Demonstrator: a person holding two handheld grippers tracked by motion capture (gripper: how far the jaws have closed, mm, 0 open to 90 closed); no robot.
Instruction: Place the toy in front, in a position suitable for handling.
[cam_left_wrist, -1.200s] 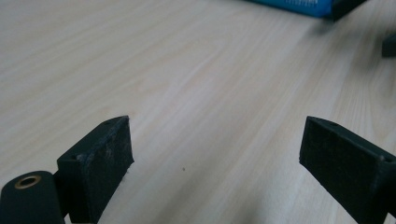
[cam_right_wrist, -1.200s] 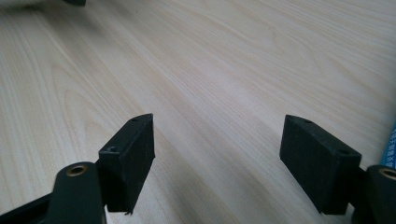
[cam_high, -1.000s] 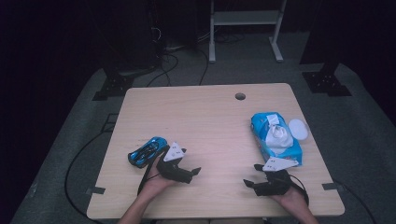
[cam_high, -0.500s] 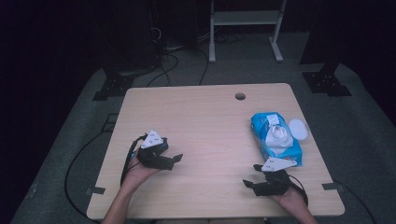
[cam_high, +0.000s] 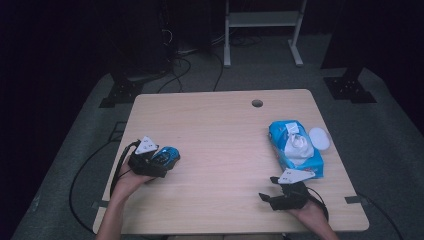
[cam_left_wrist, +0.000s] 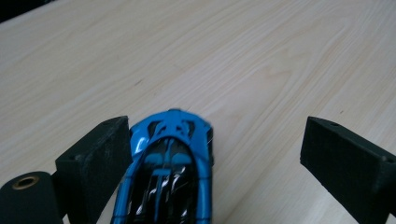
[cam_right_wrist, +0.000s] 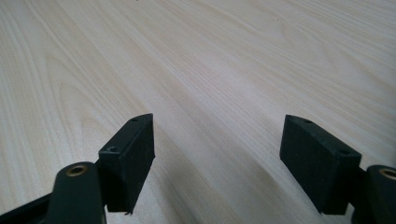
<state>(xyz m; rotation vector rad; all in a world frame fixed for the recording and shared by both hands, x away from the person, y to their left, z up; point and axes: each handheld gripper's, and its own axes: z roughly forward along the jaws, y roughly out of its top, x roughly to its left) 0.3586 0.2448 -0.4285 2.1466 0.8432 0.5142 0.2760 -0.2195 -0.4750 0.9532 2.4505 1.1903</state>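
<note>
The blue toy car (cam_left_wrist: 169, 172) lies between the spread jaws of the left gripper (cam_left_wrist: 212, 154), long axis running straight ahead, body against the left-hand jaw, wide gap to the other; the right gripper (cam_right_wrist: 217, 156) rests released, well apart

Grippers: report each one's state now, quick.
Left gripper: open, jaws either side of the blue toy car, one jaw close against it, not clamped.
Right gripper: open, holding nothing, over the bare table.

Blue toy car (cam_left_wrist: 170, 172) between spread tongs (cam_left_wrist: 215, 158), touching one jaw, wooden table (cam_left_wrist: 261, 60)
</note>
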